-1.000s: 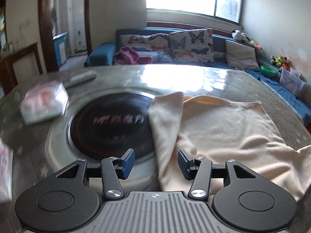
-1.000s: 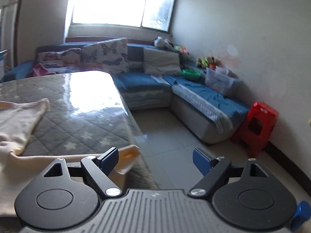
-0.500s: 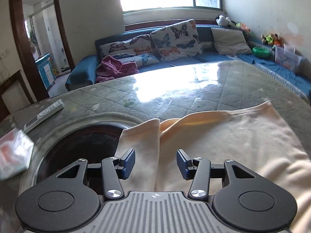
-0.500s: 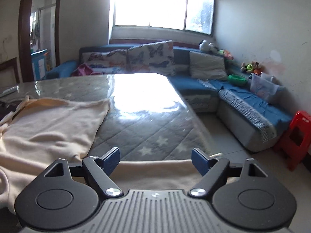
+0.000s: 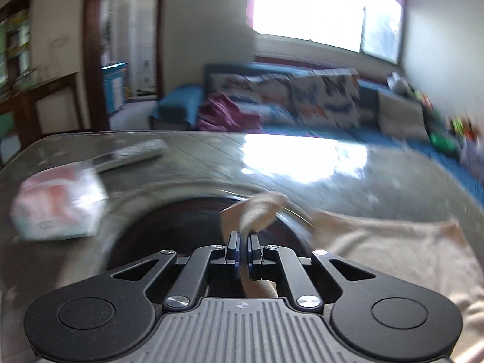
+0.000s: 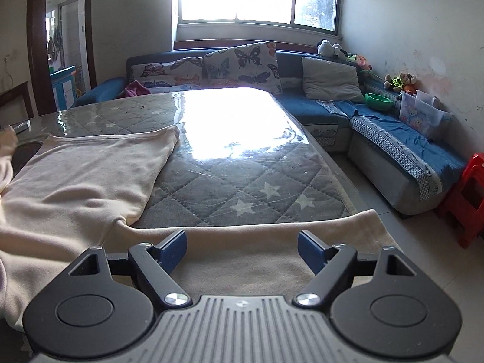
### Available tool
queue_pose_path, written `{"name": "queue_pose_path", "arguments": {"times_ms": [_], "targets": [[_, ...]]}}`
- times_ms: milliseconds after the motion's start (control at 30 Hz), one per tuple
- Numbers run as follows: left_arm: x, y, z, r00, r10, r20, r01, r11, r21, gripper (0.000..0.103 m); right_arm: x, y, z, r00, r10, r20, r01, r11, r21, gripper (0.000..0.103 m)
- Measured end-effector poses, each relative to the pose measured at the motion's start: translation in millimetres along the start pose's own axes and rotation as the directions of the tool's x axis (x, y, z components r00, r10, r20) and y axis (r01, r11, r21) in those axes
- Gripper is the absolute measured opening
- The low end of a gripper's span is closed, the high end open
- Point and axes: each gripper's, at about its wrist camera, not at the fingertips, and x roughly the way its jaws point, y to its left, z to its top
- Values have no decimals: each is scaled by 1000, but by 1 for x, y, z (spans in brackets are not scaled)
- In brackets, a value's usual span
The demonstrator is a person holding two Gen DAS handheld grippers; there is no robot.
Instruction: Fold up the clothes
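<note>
A cream long-sleeved garment (image 6: pixel 78 187) lies spread on the quilted, glass-topped table (image 6: pixel 242 181). In the left wrist view my left gripper (image 5: pixel 243 242) is shut on the garment's sleeve (image 5: pixel 257 208), which bunches up beyond the fingertips over a dark round stove plate (image 5: pixel 181 227); the garment's body (image 5: pixel 393 251) lies to the right. In the right wrist view my right gripper (image 6: pixel 242 246) is open, with the other sleeve (image 6: pixel 272 242) lying flat between and under its fingers near the table's front right corner.
A wrapped tissue pack (image 5: pixel 57 205) and a remote control (image 5: pixel 130 154) lie on the table's left part. A blue corner sofa (image 6: pixel 378 139) with butterfly cushions stands behind and to the right. A red plastic stool (image 6: pixel 466 193) stands on the floor at the right.
My left gripper has shut on the sleeve and the left view has swung left, blurred. My right gripper has come forward over the other sleeve and stays open.
</note>
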Motion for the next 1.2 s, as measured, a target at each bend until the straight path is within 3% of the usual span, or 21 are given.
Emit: {"name": "queue_pose_path", "arguments": {"times_ms": [100, 233, 400, 500, 600, 667, 767, 933, 1033, 1100, 1167, 1200], "targets": [[-30, 32, -3, 998, 42, 41, -38, 996, -78, 5, 1, 0, -1, 1000, 0, -1, 0, 1000, 0, 82], [-61, 72, -21, 996, 76, 37, -70, 985, -156, 6, -4, 4, 0, 1000, 29, -1, -29, 1000, 0, 82], [-56, 101, -57, 991, 118, -67, -128, 975, -182, 7, -19, 32, 10, 979, 205, -19, -206, 974, -96, 82], [-53, 108, -68, 987, 124, -105, -144, 969, -202, 12, -28, 62, 17, 938, 341, -59, -346, 918, -192, 82], [-57, 109, -72, 985, 137, -105, -157, 966, -207, 18, -36, 95, 21, 884, 454, -111, -466, 837, -286, 81], [-60, 110, -72, 984, 150, -95, -167, 964, -206, 43, -42, 118, 21, 844, 514, -154, -533, 771, -347, 79], [-58, 111, -69, 981, 171, -94, -187, 961, -204, 50, -49, 151, 17, 796, 566, -216, -598, 678, -427, 76], [-50, 113, -70, 979, 178, -99, -195, 961, -198, 48, -54, 191, 0, 755, 589, -288, -639, 563, -524, 63], [-48, 113, -71, 978, 184, -95, -199, 960, -199, 45, -56, 208, -8, 741, 592, -316, -649, 512, -563, 58], [-47, 112, -71, 976, 198, -89, -212, 960, -182, 39, -55, 214, -14, 746, 580, -326, -641, 494, -588, 55], [-46, 113, -71, 974, 209, -85, -221, 960, -172, 22, -53, 219, -18, 756, 564, -334, -631, 490, -601, 48], [-46, 115, -71, 974, 211, -83, -223, 960, -172, 19, -52, 220, -19, 758, 559, -335, -627, 486, -608, 46]]}}
